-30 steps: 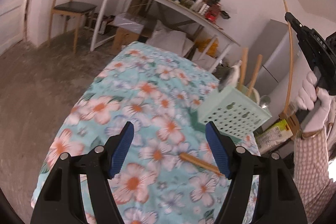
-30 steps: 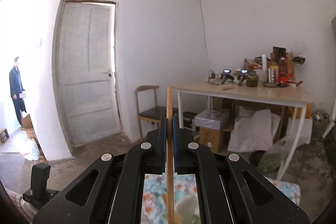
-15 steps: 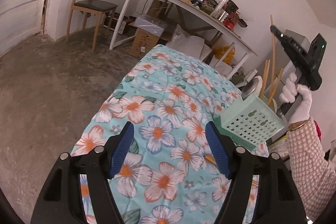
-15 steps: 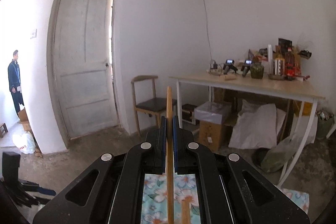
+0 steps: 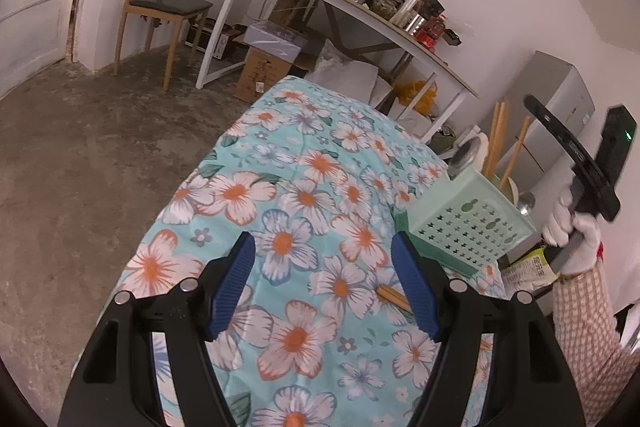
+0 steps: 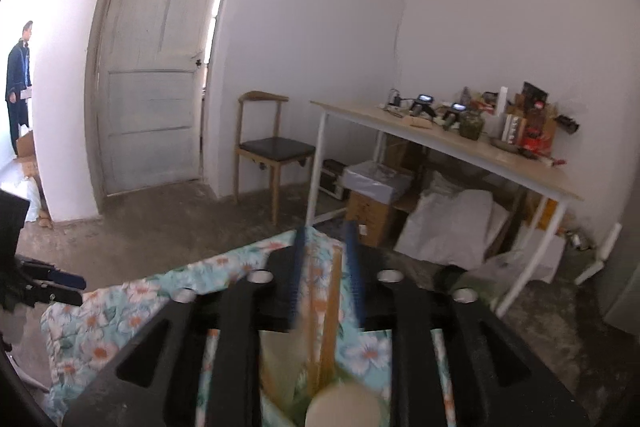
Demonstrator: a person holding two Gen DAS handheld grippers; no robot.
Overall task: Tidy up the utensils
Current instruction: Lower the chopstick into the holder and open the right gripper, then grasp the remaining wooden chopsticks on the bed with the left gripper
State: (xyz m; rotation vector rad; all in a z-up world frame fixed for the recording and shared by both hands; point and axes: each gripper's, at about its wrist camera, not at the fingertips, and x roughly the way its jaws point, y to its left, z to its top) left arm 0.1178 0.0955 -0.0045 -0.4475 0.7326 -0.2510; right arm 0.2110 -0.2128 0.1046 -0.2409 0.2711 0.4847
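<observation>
My left gripper (image 5: 322, 287) hangs open over the floral tablecloth (image 5: 304, 163) with nothing between its pads. A wooden chopstick (image 5: 394, 299) lies on the cloth just by its right finger. Right of it stands a pale green perforated basket (image 5: 468, 231) holding upright wooden sticks (image 5: 496, 143) and a metal spoon (image 5: 464, 159). A white-gloved hand (image 5: 572, 227) holds my right gripper (image 6: 326, 267) above the basket. Its jaws are opening, and a wooden stick (image 6: 334, 307) stands loose between the blue pads, touching neither clearly; the view is blurred.
A white desk (image 6: 460, 147) loaded with clutter stands by the far wall, with boxes (image 6: 372, 203) and bags under it. A wooden chair (image 6: 272, 147) sits near the door (image 6: 156, 59). A person (image 6: 18, 75) stands outside the doorway. A grey cabinet (image 5: 560, 107) is behind the basket.
My right gripper has sunk toward the basket and its pads have parted from the wooden stick, which now sits lower between them. The left gripper stays open and about in place.
</observation>
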